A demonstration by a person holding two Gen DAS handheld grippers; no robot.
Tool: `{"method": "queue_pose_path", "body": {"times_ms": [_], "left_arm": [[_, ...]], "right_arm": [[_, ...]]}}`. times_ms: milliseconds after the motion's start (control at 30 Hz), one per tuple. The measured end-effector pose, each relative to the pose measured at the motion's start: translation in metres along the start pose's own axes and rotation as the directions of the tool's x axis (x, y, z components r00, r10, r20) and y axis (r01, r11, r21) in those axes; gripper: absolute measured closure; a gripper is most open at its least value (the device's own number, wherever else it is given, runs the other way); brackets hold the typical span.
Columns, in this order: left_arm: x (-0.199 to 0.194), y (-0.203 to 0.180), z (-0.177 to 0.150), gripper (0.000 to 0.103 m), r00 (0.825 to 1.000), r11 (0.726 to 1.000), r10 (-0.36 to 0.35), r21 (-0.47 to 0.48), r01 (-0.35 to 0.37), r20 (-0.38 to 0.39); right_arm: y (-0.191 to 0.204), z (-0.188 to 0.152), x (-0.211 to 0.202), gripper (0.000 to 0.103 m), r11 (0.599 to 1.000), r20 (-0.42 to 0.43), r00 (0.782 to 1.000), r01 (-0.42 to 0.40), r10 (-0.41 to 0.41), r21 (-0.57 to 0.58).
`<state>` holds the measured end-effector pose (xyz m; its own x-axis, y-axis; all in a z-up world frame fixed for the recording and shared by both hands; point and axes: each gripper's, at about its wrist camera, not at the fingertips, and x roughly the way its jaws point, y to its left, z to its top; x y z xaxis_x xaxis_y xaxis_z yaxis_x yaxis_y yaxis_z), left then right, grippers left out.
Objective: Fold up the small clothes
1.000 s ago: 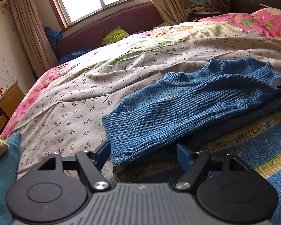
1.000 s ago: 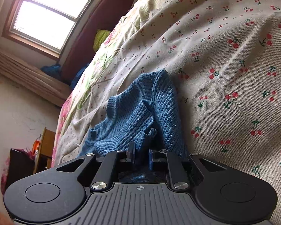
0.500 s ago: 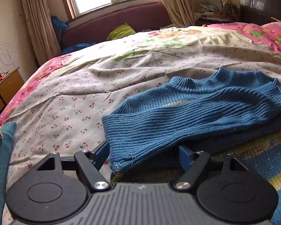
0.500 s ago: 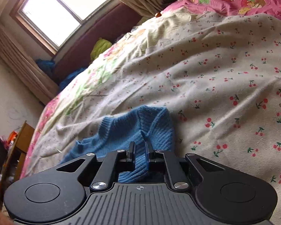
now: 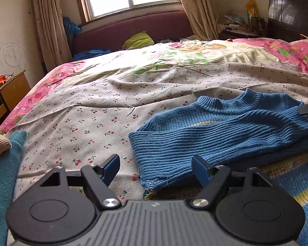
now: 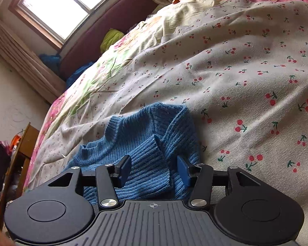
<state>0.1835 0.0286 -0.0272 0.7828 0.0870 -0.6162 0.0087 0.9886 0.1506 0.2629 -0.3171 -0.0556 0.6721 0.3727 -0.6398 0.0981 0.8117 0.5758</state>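
The small blue ribbed-knit sweater [image 5: 225, 135] lies on the bed with the cream cherry-print sheet [image 5: 88, 110], part of it resting over a striped blue, yellow and brown knitted blanket [image 5: 293, 176] at the near right edge. By the look of it the folding is under way but not finished: one sleeve has been brought across the chest, so that a thick band of ribbing covers most of the front and only a strip of pale yellow pattern shows below the round collar, while the cuff end hangs loose and frayed at the near left. The left gripper [image 5: 156, 170] hovers just before that cuff with its jaws spread wide and nothing pressed between them. The right gripper [image 6: 154, 169] is over the other shoulder, where the knit sits in a bunched ridge; its jaws are opening, and the fabric lies between them without either pad pressing on it, which reads as a release. What seems left is to flatten that bunched shoulder, bring in the second sleeve if it is not already tucked (I cannot tell from here), and fold the body over on itself into a compact packet.
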Motion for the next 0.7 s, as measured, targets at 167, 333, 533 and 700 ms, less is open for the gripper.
{"method": "queue_pose_path", "body": {"times_ms": [167,333,533,700], "left_arm": [[0.022,0.0,0.003,0.016,1.0,1.0,0.0,-0.031,-0.001,-0.016],[0.039,-0.002,-0.001,0.016,0.998,0.999,0.005,-0.04,-0.007,-0.061],[0.031,-0.008,-0.005,0.015,0.999,1.0,0.024,0.012,-0.023,-0.026],[0.033,-0.008,-0.006,0.014,0.999,1.0,0.02,-0.001,-0.02,-0.042]], "right_arm": [[0.019,-0.002,0.005,0.058,0.992,-0.001,0.999,0.035,-0.035,-0.12],[0.021,0.003,0.004,0.092,0.985,-0.006,0.997,0.069,-0.07,-0.155],[0.016,0.018,-0.024,0.101,0.992,0.094,0.995,0.04,-0.029,-0.121],[0.006,0.006,-0.002,0.101,0.989,0.017,0.995,0.096,-0.095,-0.111]]}}
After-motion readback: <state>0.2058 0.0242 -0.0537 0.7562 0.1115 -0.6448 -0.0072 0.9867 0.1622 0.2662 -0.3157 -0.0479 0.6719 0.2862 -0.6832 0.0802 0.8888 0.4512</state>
